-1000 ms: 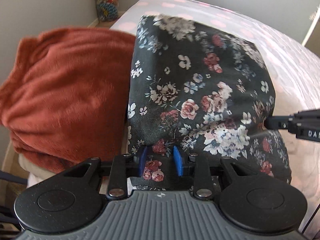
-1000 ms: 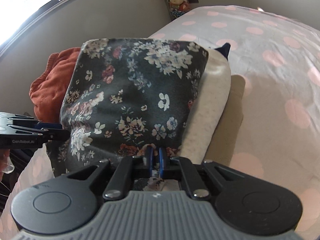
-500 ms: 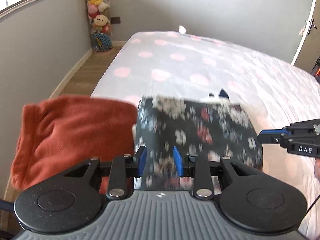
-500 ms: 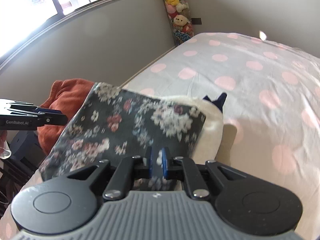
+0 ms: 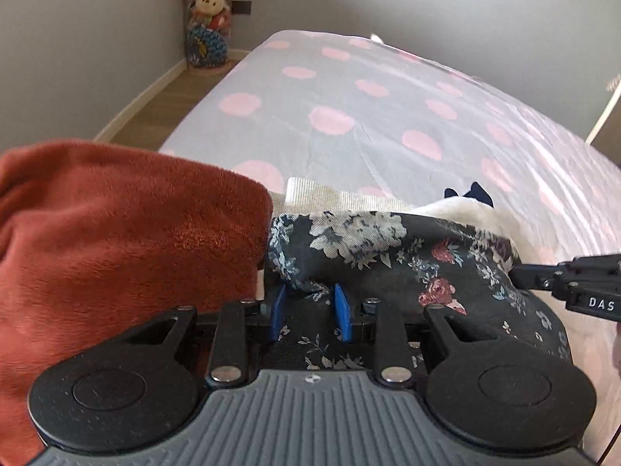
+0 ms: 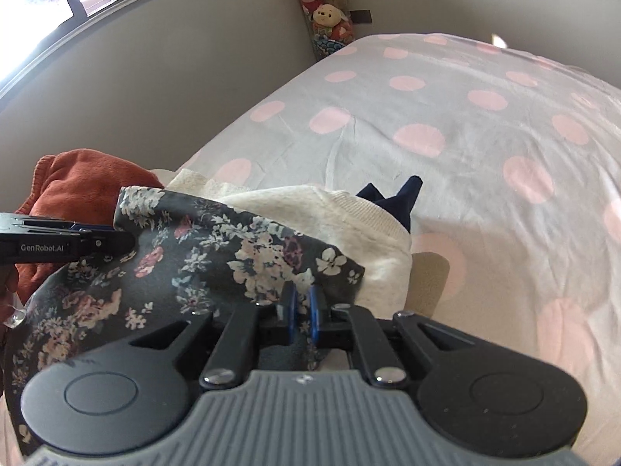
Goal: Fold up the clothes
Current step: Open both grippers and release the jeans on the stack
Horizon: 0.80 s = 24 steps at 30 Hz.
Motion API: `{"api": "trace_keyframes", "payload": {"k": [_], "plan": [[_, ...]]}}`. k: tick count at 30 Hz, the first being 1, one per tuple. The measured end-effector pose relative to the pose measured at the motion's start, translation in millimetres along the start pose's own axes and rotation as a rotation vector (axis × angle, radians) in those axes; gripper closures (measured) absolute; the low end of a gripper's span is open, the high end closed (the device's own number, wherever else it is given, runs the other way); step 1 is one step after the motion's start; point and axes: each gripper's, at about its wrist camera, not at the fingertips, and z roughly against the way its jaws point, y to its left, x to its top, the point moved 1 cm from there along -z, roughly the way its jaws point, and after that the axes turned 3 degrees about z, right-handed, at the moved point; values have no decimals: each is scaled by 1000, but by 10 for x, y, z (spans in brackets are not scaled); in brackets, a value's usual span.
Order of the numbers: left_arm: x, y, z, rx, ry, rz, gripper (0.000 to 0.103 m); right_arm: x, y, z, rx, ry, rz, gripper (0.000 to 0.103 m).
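A bed (image 5: 388, 89) under a grey sheet with pink dots fills both views from nine o'clock round to three. A rust fleece garment (image 5: 116, 240) lies at nine o'clock in the left wrist view. The dark floral garment (image 6: 186, 272) lies at the bed's near edge, over a cream knit piece (image 6: 349, 225) at its one o'clock, with a navy scrap (image 6: 396, 198) beyond. The left gripper (image 5: 308, 310) stands partly apart with floral cloth between its blue pads. The right gripper (image 6: 302, 310) is closing, nearly together, pinching the floral hem. Plush toys (image 6: 326, 11) are stacked at twelve o'clock.
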Motion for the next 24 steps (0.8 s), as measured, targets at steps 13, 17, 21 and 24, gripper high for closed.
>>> {"api": "trace_keyframes", "payload": {"k": [13, 17, 21, 24], "plan": [[-86, -69, 489, -1, -75, -27, 76, 36, 98, 310, -40, -33, 22, 89], [-301, -154, 901, -12, -104, -89, 76, -202, 308, 757, 12, -85, 57, 89], [-573, -277, 1081, 49, -82, -168, 75, -519, 550, 1060, 51, -115, 86, 89], [-751, -295, 1021, 85, -63, -181, 75, -708, 638, 1009, 36, -87, 104, 89]]}}
